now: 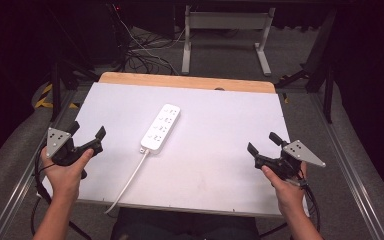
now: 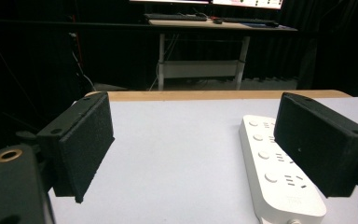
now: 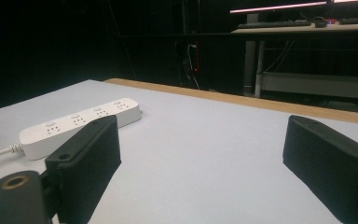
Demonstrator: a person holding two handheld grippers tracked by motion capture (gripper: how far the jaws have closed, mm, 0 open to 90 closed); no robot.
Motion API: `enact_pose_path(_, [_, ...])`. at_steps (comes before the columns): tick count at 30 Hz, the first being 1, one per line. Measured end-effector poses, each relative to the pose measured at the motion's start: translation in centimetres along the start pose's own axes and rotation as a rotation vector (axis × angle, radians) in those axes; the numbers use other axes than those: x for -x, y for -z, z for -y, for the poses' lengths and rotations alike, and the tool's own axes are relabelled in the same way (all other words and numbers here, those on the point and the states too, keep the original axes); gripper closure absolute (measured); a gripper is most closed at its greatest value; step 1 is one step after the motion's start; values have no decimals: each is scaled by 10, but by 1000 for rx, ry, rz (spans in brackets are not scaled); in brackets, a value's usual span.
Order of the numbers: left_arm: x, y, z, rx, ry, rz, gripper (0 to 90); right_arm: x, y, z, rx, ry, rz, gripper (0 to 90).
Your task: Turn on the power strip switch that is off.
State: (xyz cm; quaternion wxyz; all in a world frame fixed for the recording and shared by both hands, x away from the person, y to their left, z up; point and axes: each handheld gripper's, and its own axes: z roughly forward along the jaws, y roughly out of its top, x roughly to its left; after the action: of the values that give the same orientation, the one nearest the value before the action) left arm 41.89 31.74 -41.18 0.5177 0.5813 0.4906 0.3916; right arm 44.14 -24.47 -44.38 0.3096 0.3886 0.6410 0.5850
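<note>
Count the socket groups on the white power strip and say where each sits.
4, in a row along the power strip lying mid-table: one nearest the cable end, two in the middle, one at the far end.

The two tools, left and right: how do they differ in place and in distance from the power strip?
The left tool is held at the table's left edge, the right tool at its right edge. The power strip lies nearer the left tool than the right. Both are open, holding nothing.

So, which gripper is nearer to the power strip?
Left. The left gripper is just beside the power strip, off its cable end. The right gripper is farther off, across bare table on its other side.
</note>
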Motion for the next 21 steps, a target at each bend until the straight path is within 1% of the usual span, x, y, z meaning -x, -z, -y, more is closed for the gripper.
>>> enact_pose_path(4, [-1,0,1,-5,0,3,126,-1,0,0,4,-3,-4,117])
enact_pose_path(7, [-3,0,1,-4,5,2,126,-1,1,0,7,-6,3,117])
enact_pose_path(12, [-5,-1,2,-10,22,1,127,-1,1,0,3,-4,3,117])
enact_pose_path(21, [-5,-2,3,-18,21,2,126,0,1,0,3,-1,-1,117])
